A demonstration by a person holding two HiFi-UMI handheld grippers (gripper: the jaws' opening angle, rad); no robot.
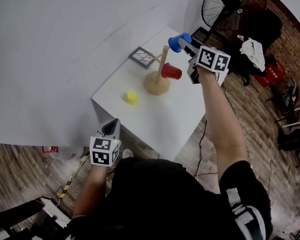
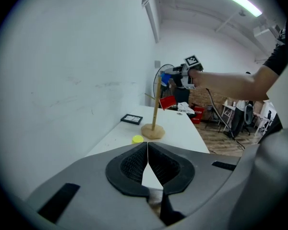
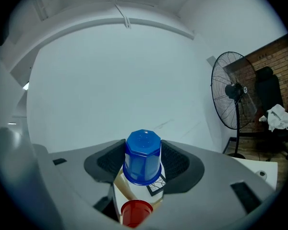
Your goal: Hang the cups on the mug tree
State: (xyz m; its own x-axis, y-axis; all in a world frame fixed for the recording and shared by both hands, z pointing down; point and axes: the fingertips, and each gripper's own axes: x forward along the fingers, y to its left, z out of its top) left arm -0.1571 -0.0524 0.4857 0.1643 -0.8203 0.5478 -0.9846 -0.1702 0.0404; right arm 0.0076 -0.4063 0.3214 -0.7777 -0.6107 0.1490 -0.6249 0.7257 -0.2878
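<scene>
The right gripper (image 1: pixel 188 45) clamps the blue cup (image 3: pixel 143 158) by the mug tree (image 1: pixel 160 68) top, next needing a free peg; the near left gripper (image 2: pixel 147 165) idles closed, empty.

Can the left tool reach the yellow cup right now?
Probably yes. The yellow cup stands alone on the table, apart from the tree, nothing between it and the left tool. That tool is shut and empty, so it must open first.

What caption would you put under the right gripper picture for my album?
Right gripper clamps a blue cup above the red cup on the mug tree.
</scene>
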